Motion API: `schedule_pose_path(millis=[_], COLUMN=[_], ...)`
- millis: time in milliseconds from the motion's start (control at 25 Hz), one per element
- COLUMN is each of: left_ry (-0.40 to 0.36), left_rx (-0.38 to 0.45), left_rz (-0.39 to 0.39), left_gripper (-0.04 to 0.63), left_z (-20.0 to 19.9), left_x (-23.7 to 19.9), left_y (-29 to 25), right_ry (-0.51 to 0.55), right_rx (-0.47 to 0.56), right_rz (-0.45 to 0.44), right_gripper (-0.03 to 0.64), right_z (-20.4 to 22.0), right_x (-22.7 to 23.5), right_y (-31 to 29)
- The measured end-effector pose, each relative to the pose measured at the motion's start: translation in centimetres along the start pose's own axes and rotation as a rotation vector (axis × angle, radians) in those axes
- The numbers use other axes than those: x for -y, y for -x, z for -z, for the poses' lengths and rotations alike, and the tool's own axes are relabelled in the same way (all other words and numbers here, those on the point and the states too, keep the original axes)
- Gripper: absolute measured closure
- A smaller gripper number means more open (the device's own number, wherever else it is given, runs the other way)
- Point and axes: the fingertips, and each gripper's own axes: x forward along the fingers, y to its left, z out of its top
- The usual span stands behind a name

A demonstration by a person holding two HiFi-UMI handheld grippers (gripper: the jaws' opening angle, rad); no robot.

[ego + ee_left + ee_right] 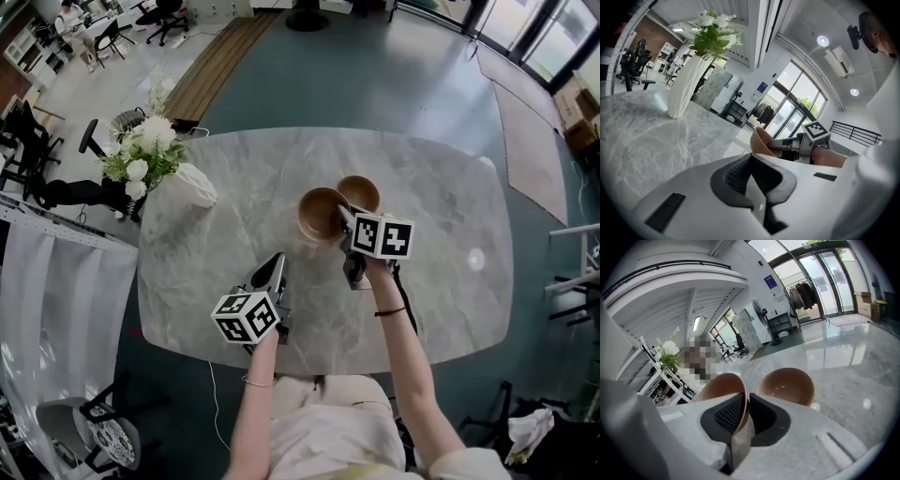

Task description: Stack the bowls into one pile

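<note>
Two brown bowls are at the middle of the marble table (pixel 450 178). My right gripper (pixel 346 225) is shut on the near rim of the larger bowl (pixel 321 214), which hangs tilted; in the right gripper view the rim (pixel 723 380) sits pinched between the pads of that gripper (pixel 746 401). The second bowl (pixel 360 192) (pixel 786 386) stands upright on the table just to the right of the held one. My left gripper (pixel 275 264) (pixel 753 171) hovers nearer the front edge, to the left, jaws together with nothing in them. From there the held bowl (pixel 763 139) shows ahead.
A white vase with flowers (pixel 186 183) (pixel 686 84) stands at the table's left side, away from both bowls. Bare marble lies between the vase and the bowls and along the right half. Office chairs stand on the floor beyond the left edge.
</note>
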Motion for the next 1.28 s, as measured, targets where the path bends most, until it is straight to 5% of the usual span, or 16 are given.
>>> schedule_pose_path(millis=[640,1280], left_ry=[-0.039,-0.029], left_rx=[-0.047,-0.090], left_rz=[0.058,0.042], left_gripper=[0.595,0.595], left_z=[0.4,1.7], left_x=[3.9,4.1], left_y=[-4.7,-6.8], right_ry=[-0.144,-0.017], right_rx=[0.111,0.036], right_rz=[0.179,0.266], right_gripper=[0.581,0.581], right_z=[-3.9,-4.2], right_x=[8.4,11.2], right_y=[1.7,0.2])
